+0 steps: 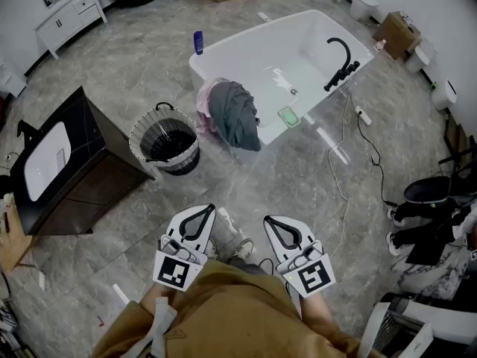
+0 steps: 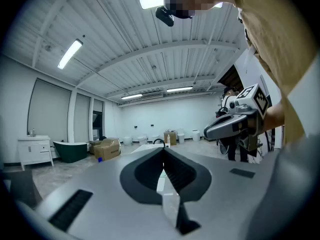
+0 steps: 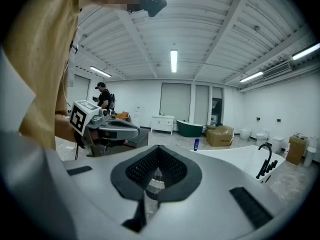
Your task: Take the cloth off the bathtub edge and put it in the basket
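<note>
A grey-green cloth [image 1: 235,112] hangs over the near edge of the white bathtub [image 1: 313,39], with a pink cloth [image 1: 204,101] beside it on the left. A round wire basket [image 1: 165,140] with a dark liner stands on the floor left of the tub. Both grippers are held close to my body, well short of the tub. My left gripper [image 1: 203,212] is shut and empty, tips together [image 2: 163,150]. My right gripper [image 1: 274,221] is shut too, with nothing in it [image 3: 158,149].
A dark cabinet with a white basin [image 1: 63,162] stands left of the basket. A white cable [image 1: 344,174] trails across the floor right of the tub. A black faucet [image 1: 341,62] rises from the tub's far rim. Boxes, a white dresser [image 1: 71,13] and toilets line the room's edges.
</note>
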`<state>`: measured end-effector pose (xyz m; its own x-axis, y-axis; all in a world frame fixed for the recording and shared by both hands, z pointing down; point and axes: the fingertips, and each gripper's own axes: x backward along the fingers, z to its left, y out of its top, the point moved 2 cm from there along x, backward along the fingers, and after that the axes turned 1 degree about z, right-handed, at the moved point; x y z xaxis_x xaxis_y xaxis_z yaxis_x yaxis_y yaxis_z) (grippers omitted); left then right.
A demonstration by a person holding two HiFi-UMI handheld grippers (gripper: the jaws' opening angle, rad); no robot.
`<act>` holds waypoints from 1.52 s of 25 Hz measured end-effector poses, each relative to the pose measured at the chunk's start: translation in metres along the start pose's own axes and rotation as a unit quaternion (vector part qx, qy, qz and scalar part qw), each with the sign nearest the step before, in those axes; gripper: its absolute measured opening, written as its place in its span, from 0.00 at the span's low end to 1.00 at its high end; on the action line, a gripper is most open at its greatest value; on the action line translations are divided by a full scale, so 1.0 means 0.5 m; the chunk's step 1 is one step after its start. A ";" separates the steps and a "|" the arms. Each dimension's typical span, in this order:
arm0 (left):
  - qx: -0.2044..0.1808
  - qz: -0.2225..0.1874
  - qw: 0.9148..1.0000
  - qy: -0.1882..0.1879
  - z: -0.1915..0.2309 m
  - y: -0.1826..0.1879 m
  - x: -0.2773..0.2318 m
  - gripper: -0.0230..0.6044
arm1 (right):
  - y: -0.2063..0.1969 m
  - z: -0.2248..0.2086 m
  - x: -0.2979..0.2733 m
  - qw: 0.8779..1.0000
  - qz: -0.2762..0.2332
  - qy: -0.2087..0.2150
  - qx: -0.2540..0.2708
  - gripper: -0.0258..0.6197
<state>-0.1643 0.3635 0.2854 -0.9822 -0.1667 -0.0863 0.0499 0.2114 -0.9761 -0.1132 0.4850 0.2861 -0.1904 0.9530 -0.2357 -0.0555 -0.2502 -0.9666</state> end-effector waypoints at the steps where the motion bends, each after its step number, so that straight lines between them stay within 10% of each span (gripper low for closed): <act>1: 0.008 0.003 1.000 0.004 -0.003 -0.002 -0.001 0.05 | 0.000 -0.001 0.001 1.000 -0.001 0.002 0.000 0.05; 17: 0.015 0.031 0.998 0.059 -0.066 0.008 -0.072 0.05 | -0.041 -0.094 0.056 0.996 0.031 -0.005 0.080 0.05; 24: -0.042 0.021 0.997 0.065 -0.065 0.031 -0.101 0.05 | -0.055 -0.123 0.068 0.996 0.034 0.009 0.079 0.05; 38: 0.027 0.019 0.998 0.055 0.042 -0.029 -0.225 0.05 | -0.058 -0.210 -0.046 0.996 0.050 0.002 0.069 0.05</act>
<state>-0.0506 0.3588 0.3050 -0.9932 -0.0529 -0.1033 0.0935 0.1620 -0.9824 -0.0043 0.4882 0.3092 -0.1973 0.9228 -0.3310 -0.1712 -0.3649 -0.9152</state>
